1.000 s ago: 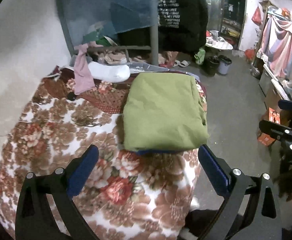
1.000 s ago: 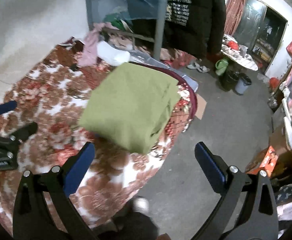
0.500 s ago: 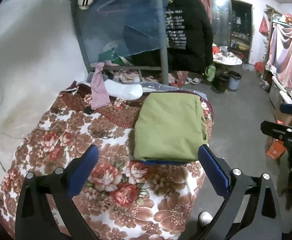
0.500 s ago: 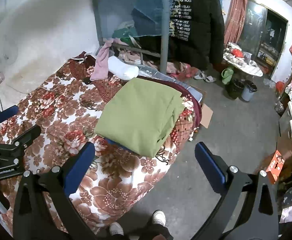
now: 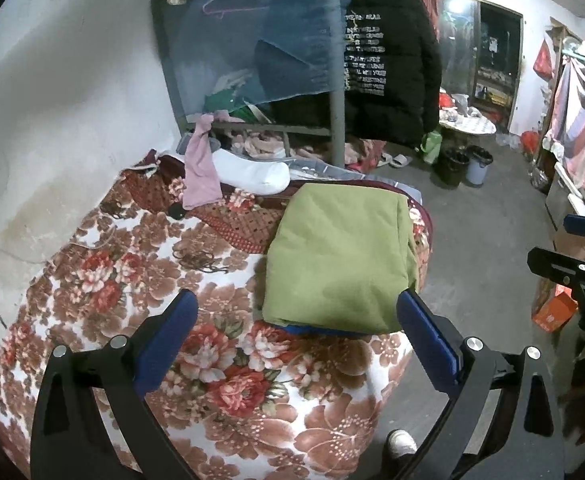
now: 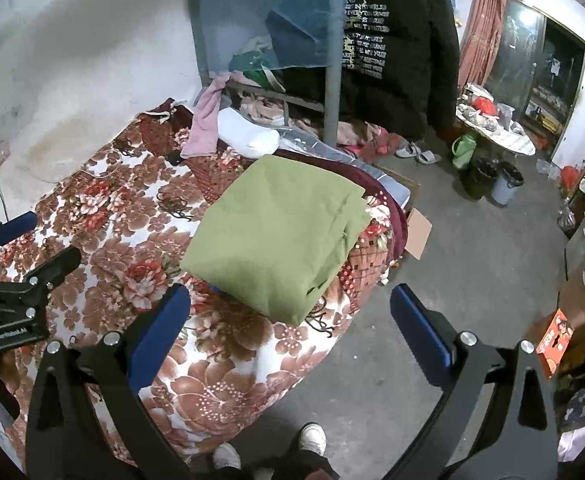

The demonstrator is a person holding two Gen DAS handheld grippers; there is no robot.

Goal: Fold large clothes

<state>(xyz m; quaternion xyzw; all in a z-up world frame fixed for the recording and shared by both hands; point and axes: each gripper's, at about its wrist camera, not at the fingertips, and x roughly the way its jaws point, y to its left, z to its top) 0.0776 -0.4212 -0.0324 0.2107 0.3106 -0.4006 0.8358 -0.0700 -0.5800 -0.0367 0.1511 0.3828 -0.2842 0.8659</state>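
A folded olive-green garment (image 5: 340,256) lies as a flat rectangle on the floral blanket (image 5: 132,280) near the bed's right edge, with a blue layer just showing under its near edge. It also shows in the right wrist view (image 6: 280,236). My left gripper (image 5: 296,324) is open and empty, held above and in front of the garment's near edge. My right gripper (image 6: 290,320) is open and empty, raised off the bed's corner. Neither touches the cloth.
A pink cloth (image 5: 200,168) and a white bundle (image 5: 252,172) lie at the bed's far end by a metal post (image 5: 336,120). A black jacket (image 5: 388,60) hangs behind. Bins (image 5: 464,164) and an orange box (image 5: 552,312) stand on the concrete floor at right.
Both grippers have pulled back and up from the bed, so the green garment looks smaller and farther. The garment itself has not moved. Both grippers stay open.
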